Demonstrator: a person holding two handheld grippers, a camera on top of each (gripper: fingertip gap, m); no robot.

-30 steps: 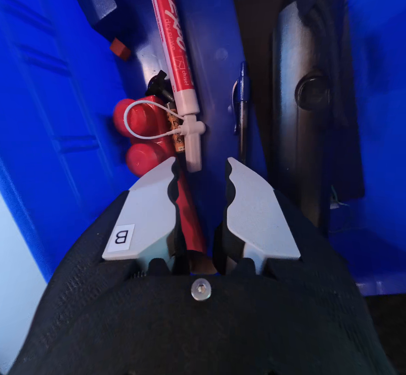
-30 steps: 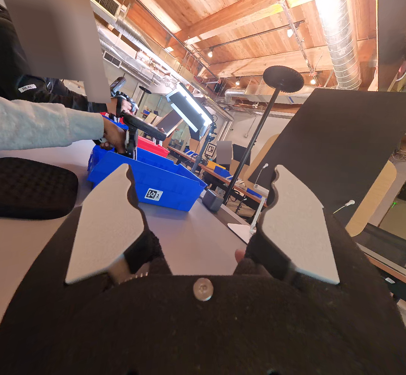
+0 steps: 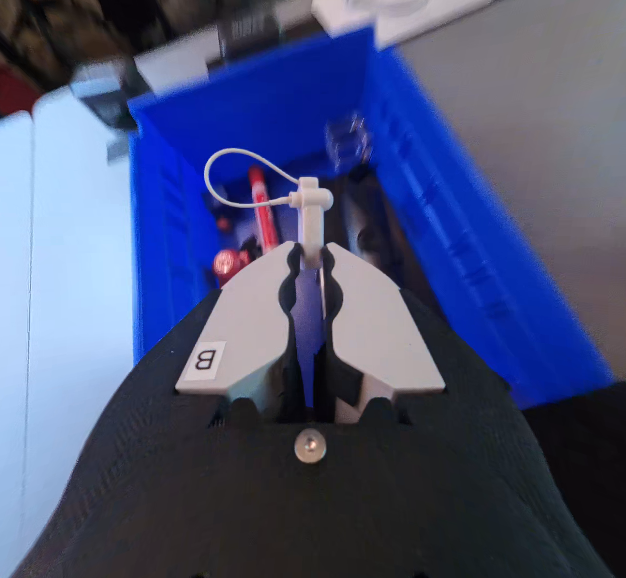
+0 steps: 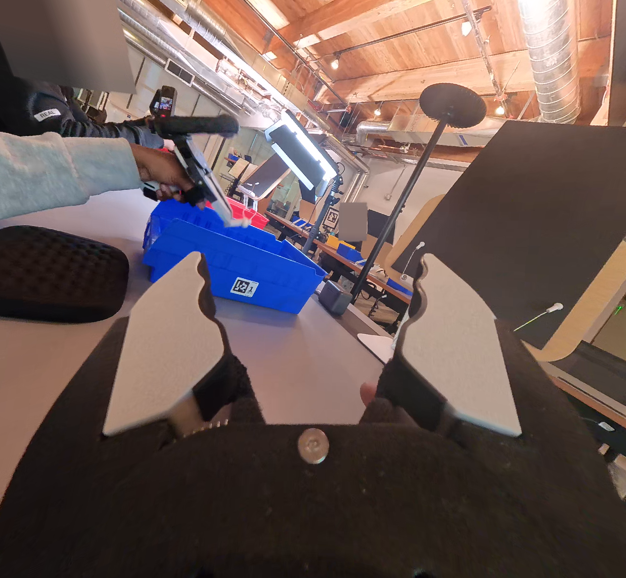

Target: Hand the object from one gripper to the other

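The left gripper point(image 3: 311, 252) pinches a white plastic tag point(image 3: 311, 213) above the blue bin point(image 3: 440, 223); its jaws are nearly closed. The right gripper point(image 4: 311, 294) hovers over the grey table point(image 4: 305, 358), jaws wide apart, holding nothing.

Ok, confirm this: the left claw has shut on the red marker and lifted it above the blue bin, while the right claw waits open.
Wrong on the object. The left claw is shut on the white looped tag; the red marker lies in the blue bin, per the left wrist view. The right claw does wait open.
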